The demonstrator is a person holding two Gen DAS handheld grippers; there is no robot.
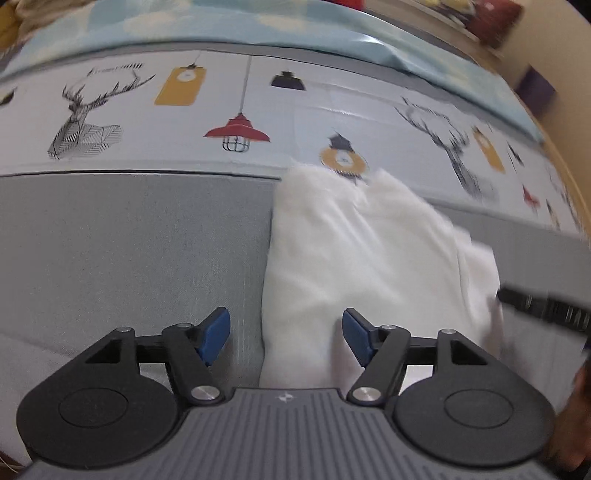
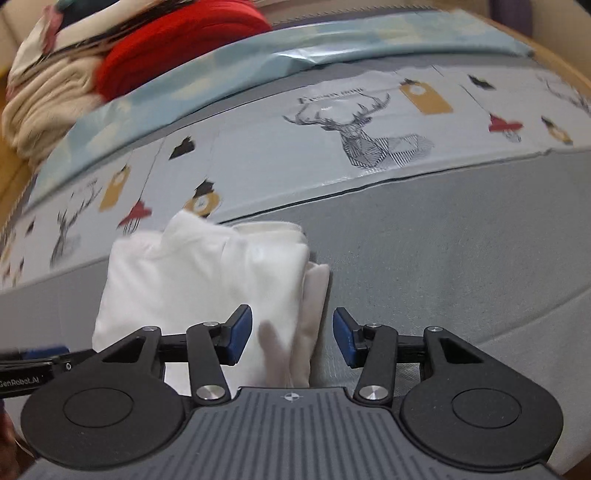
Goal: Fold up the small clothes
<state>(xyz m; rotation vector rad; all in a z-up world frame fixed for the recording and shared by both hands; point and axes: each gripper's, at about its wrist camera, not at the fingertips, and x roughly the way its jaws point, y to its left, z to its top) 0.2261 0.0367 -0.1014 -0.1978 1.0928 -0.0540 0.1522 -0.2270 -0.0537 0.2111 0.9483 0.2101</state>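
Observation:
A small white garment (image 1: 354, 251) lies folded into a narrow rectangle on the grey surface (image 1: 129, 240). My left gripper (image 1: 286, 334) is open and empty, its jaws straddling the garment's near left edge. In the right wrist view the same garment (image 2: 192, 273) lies ahead and to the left. My right gripper (image 2: 291, 336) is open and empty over the garment's near right edge. The right gripper's black body (image 1: 543, 306) shows at the right edge of the left wrist view, and the left gripper's body (image 2: 33, 360) at the left edge of the right wrist view.
A printed cloth with deer and lamps (image 1: 229, 122) lies behind the garment, with a light blue sheet (image 1: 295, 26) beyond it. A pile of red and cream clothes (image 2: 110, 55) sits at the far left in the right wrist view.

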